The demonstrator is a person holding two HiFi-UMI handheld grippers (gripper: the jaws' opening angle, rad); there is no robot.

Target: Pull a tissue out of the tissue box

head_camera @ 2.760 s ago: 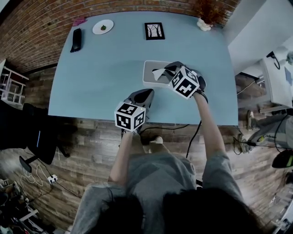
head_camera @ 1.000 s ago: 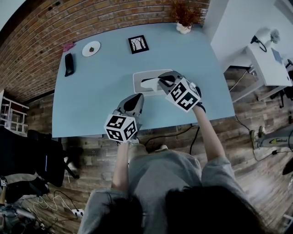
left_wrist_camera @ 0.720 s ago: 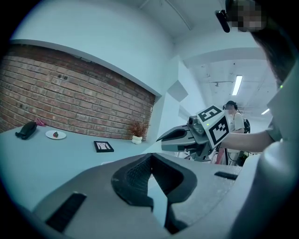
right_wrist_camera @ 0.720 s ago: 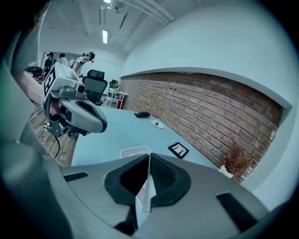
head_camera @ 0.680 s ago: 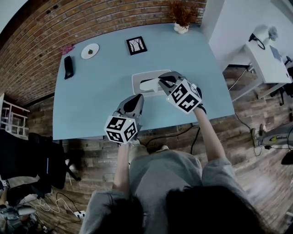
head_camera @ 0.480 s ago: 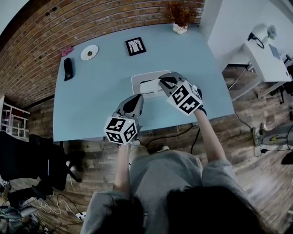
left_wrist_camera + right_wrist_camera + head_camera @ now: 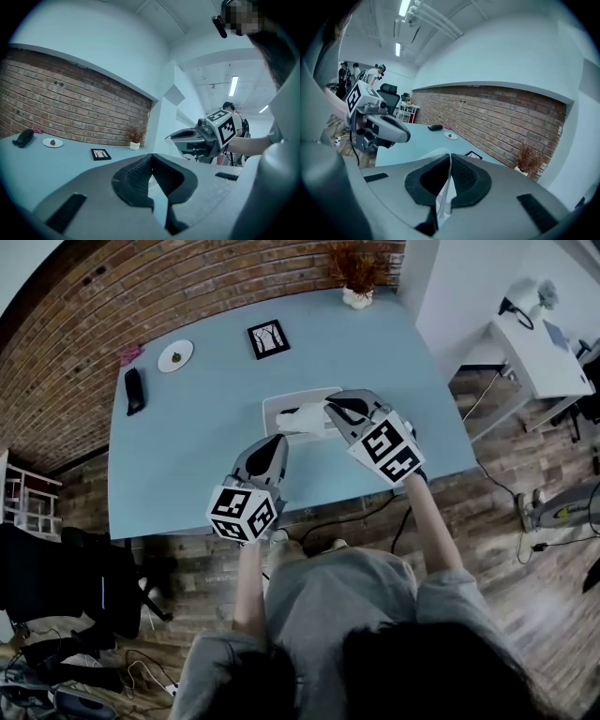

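The pale tissue box (image 7: pixel 271 405) lies flat on the blue table (image 7: pixel 197 446), near its front edge. A white tissue (image 7: pixel 302 415) sticks up out of its slot. My right gripper (image 7: pixel 328 409) is over the box's right end, shut on that tissue. In the right gripper view the tissue (image 7: pixel 444 199) hangs as a thin sheet pinched between the dark pads (image 7: pixel 465 180). My left gripper (image 7: pixel 277 439) hovers just in front of the box and to its left, apart from it. Its jaws (image 7: pixel 151 159) are shut on nothing.
At the table's far side are a black case (image 7: pixel 135 390), a small white plate (image 7: pixel 174 356), a framed picture (image 7: pixel 268 338) and a potted dry plant (image 7: pixel 354 292). A brick wall runs behind. A white desk (image 7: pixel 525 343) stands to the right, over wooden floor.
My right gripper has drawn slightly back toward me with the tissue, and more white tissue shows above the box. The left gripper has barely moved.
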